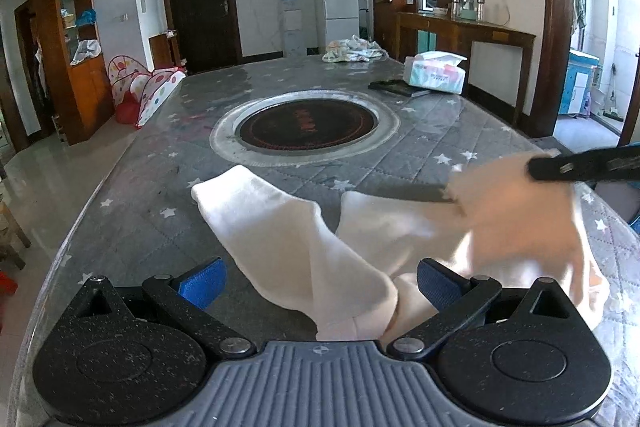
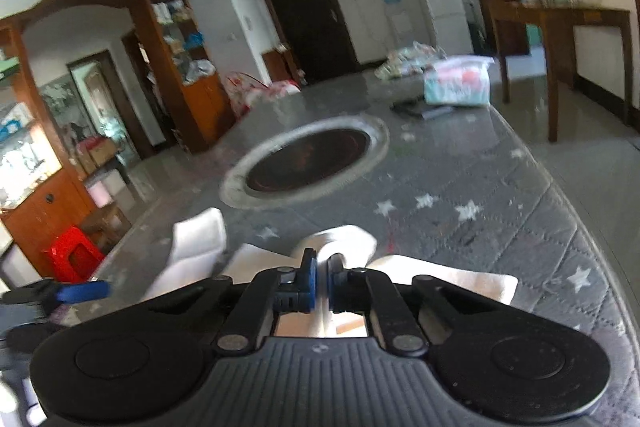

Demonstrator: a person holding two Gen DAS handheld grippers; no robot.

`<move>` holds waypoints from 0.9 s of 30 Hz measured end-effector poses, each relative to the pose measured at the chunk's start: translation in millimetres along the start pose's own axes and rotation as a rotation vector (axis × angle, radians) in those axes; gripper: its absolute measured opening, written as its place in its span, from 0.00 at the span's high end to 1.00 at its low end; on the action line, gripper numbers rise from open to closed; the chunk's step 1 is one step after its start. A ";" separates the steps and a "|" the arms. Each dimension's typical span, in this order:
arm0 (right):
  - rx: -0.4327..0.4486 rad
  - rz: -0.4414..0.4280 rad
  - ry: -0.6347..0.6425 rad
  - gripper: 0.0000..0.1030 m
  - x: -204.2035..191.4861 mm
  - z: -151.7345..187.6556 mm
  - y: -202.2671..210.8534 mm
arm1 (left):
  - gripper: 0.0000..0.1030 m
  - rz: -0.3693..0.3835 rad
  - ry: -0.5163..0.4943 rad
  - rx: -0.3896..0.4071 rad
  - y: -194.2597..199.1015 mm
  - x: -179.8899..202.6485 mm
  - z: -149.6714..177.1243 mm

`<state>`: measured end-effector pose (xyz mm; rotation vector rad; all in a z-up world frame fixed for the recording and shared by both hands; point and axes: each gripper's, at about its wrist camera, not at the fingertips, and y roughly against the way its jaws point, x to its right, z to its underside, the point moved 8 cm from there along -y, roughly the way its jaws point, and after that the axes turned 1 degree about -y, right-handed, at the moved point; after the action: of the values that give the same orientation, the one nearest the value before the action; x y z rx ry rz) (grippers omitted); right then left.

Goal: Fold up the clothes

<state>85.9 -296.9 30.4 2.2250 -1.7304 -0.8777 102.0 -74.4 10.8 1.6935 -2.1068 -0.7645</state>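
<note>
A white garment [image 1: 280,227] with two legs lies on the grey star-patterned tablecloth [image 1: 140,195] near the front edge. My left gripper [image 1: 320,283] is open, its blue pads [image 1: 200,285] wide apart on either side of the garment's near end, not pressing it. My right gripper [image 2: 322,263] is shut on a fold of the white garment [image 2: 460,275], with cloth showing between its pads. In the left wrist view the right gripper [image 1: 560,167] reaches in from the right and holds a blurred flap of cloth above the table.
A round dark hotplate [image 1: 306,125] is set into the middle of the table. Further back lie a tissue pack [image 1: 434,71], a flat dark object [image 1: 394,87] and crumpled patterned clothes [image 1: 354,51]. A red stool [image 2: 72,255] stands on the floor to the left.
</note>
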 end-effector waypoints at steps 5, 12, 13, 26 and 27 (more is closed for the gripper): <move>0.053 -0.026 0.050 0.96 -9.1 -0.2 45.6 | 0.00 -0.015 0.001 -0.012 -3.6 -2.5 4.4; 0.031 -0.048 0.122 0.96 -10.3 22.7 98.2 | 0.00 -0.035 -0.007 0.036 4.7 -4.6 -3.2; 0.018 -0.051 0.138 0.96 -11.2 28.7 103.6 | 0.00 -0.032 -0.012 0.046 6.1 -4.1 -5.7; -0.155 0.000 0.177 0.80 8.3 78.7 137.4 | 0.00 0.079 -0.102 0.062 -26.4 19.2 -20.6; -0.145 0.016 0.157 0.77 15.0 75.2 141.6 | 0.00 0.092 -0.098 0.050 -30.3 19.1 -19.9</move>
<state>-69.7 -338.2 33.7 2.1228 -1.5608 -0.7755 132.6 -101.4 7.3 1.6012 -2.2710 -0.7877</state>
